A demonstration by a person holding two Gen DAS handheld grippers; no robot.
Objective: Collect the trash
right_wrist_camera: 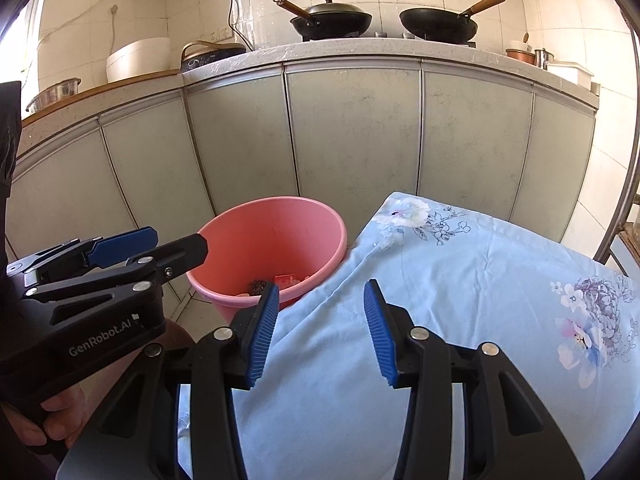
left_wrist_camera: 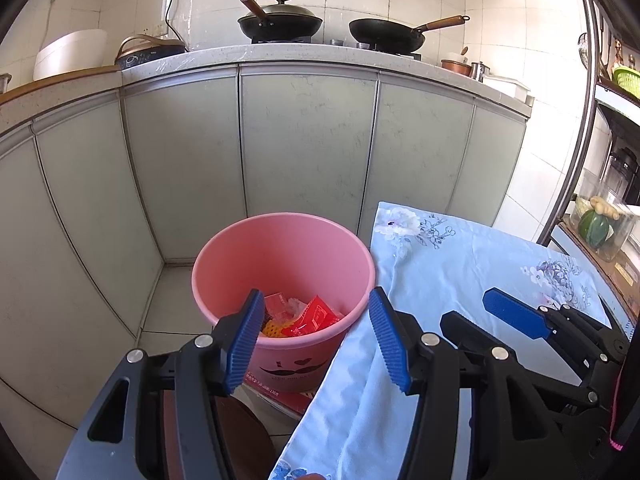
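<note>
A pink bucket (left_wrist_camera: 280, 256) stands on the floor beside the table; it also shows in the right wrist view (right_wrist_camera: 276, 232). Inside lie red wrappers (left_wrist_camera: 316, 316), a clear wrapper and a yellow piece. My left gripper (left_wrist_camera: 316, 340) is open and empty, held just above the bucket's near rim. My right gripper (right_wrist_camera: 320, 328) is open and empty over the light blue floral tablecloth (right_wrist_camera: 460, 300). The left gripper shows at the left of the right wrist view (right_wrist_camera: 148, 248), and the right gripper at the right of the left wrist view (left_wrist_camera: 516, 312).
Grey cabinet doors (left_wrist_camera: 304, 140) stand behind the bucket, under a counter with two woks (left_wrist_camera: 280, 20) and a white cooker (left_wrist_camera: 72, 54). A metal shelf (left_wrist_camera: 600, 220) with jars stands at the right. A red box (left_wrist_camera: 280, 396) lies under the bucket.
</note>
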